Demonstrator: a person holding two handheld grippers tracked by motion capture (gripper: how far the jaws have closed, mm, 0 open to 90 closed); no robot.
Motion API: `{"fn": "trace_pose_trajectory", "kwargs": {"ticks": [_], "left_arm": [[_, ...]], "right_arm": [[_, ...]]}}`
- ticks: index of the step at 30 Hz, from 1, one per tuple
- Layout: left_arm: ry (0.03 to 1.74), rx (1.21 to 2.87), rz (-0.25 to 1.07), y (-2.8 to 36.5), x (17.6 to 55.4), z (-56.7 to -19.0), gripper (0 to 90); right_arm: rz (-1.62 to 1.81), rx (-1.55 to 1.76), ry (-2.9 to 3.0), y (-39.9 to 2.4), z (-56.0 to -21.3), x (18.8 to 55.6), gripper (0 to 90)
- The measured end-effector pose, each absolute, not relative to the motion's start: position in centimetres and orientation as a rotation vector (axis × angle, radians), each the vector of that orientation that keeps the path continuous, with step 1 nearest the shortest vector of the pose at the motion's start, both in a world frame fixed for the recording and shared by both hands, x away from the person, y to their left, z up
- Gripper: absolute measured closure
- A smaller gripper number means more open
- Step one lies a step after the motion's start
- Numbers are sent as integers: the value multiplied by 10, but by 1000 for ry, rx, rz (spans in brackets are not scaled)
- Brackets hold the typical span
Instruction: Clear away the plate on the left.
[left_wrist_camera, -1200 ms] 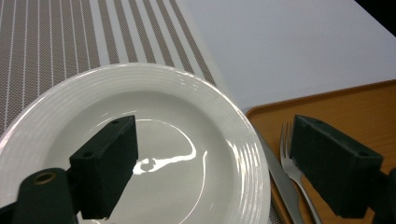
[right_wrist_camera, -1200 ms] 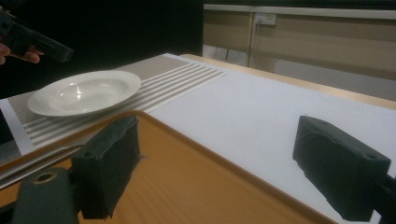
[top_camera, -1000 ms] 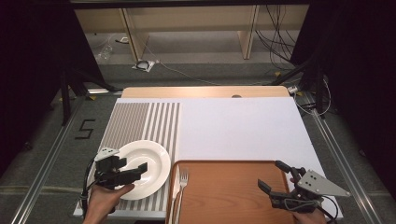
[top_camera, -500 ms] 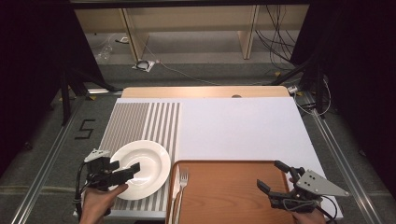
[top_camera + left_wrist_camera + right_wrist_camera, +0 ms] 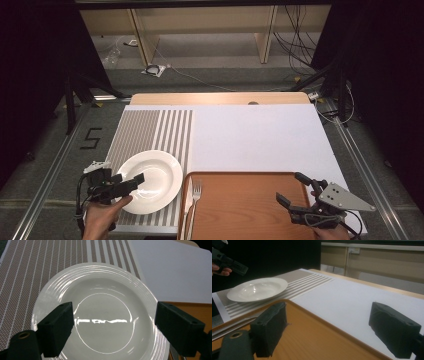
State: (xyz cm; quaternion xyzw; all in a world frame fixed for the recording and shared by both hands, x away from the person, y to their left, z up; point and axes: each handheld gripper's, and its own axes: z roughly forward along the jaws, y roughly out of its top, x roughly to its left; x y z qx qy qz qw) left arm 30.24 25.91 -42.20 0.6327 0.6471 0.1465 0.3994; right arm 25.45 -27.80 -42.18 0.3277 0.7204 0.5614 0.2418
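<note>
Plate (image 5: 150, 180) is white, round and shiny, near the table's front left corner. My left gripper (image 5: 131, 183) hangs wide open over it, holding nothing. My right gripper (image 5: 293, 191) is wide open and empty too.

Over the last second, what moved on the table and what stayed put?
The left tool drew back toward the person along the plate, jaws open, gripping nothing. The right tool stayed open over the tray; plate, fork and tray did not move.

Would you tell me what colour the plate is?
Plain glossy white plate, clearest in the left gripper view.
</note>
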Motion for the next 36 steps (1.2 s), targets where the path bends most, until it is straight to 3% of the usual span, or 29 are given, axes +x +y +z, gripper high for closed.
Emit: {"fn": "trace_pose_trajectory", "kwargs": {"ticks": [21,36], "left_arm": [[1786,1568,439,277,298,-430,155],[1854,1488,342,285,286,-438,157]], "right_arm": [[1523,892,1978,-275,-421,255,156],[1524,886,1976,-275,-421,255,156]]}}
